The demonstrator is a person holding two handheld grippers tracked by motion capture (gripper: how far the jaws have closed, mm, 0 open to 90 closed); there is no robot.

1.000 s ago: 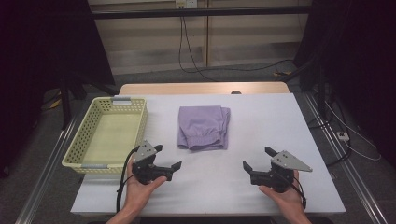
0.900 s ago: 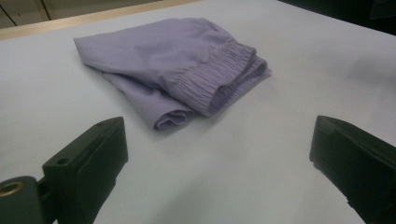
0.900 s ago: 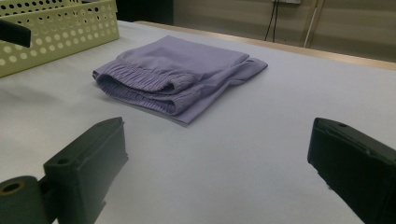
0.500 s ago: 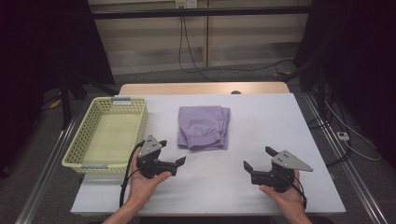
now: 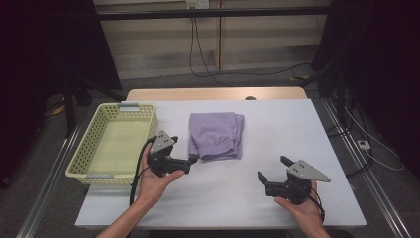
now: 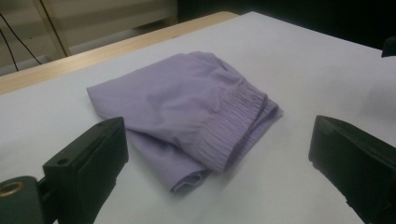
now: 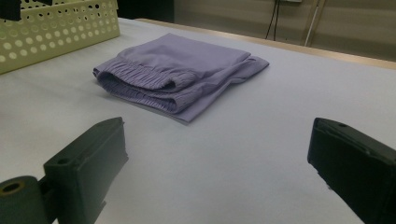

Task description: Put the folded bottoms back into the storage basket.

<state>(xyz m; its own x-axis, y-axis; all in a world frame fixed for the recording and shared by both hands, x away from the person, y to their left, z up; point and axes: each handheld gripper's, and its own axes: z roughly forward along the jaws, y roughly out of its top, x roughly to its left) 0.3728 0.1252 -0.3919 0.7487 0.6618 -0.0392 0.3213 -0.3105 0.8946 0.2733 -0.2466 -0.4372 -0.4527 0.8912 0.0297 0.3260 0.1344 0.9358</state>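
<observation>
- We hold a black left gripper [image 5: 190,159] with a grey three-cornered plate on top and a black cable looping from its rear.
- Our right gripper [image 5: 271,167] is black too, topped by the same kind of grey three-cornered plate, with a thin black cable at its back.
- Our forearms are bare; no sleeves show.
- In the left gripper view, each jaw is a blocky, matte black slab; the left one has a small round hole, and a brass-coloured ring sits beside it.
- The right gripper view shows the same blocky black jaws, hole and ring.
</observation>
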